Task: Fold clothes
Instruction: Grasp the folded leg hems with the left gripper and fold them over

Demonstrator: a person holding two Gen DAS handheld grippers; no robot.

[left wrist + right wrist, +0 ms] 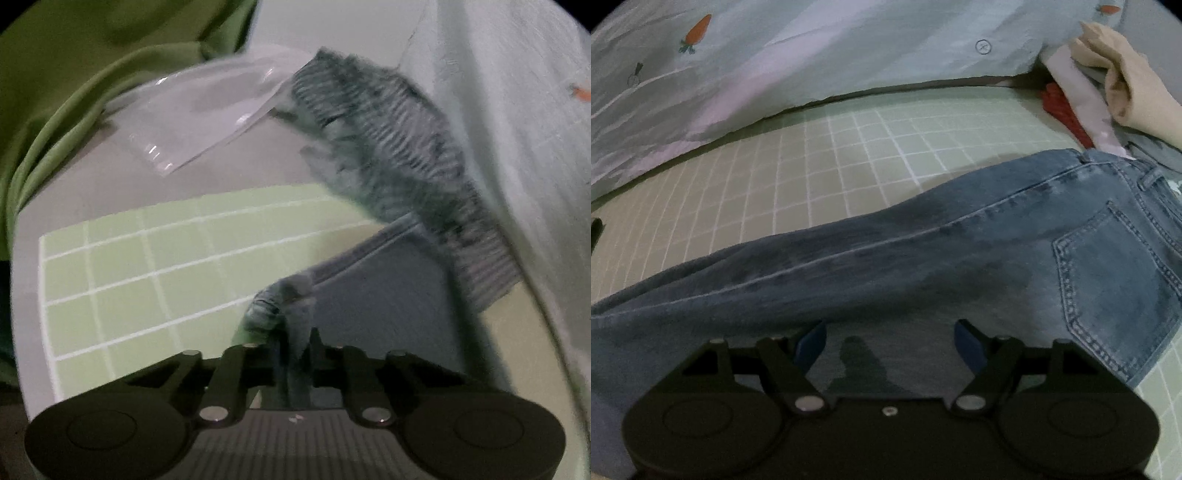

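Left wrist view: jaws pinched together on a bunched hem of the jeans (388, 295); the left gripper (291, 354) lifts denim above the green grid mat (147, 266), beside a clear plastic bag (199, 122).

Right wrist view: jaws apart; the right gripper (890, 339) hovers over the jeans (923, 258) lying flat across the mat, back pocket (1115, 284) showing. Denim looks heavy, fairly stiff; the waistband seems the firmest hold.

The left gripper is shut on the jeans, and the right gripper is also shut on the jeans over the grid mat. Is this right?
Not quite. The right gripper is open: the right wrist view shows its jaws apart above the jeans, gripping nothing. The left gripper is indeed shut on the jeans, over the grid mat.
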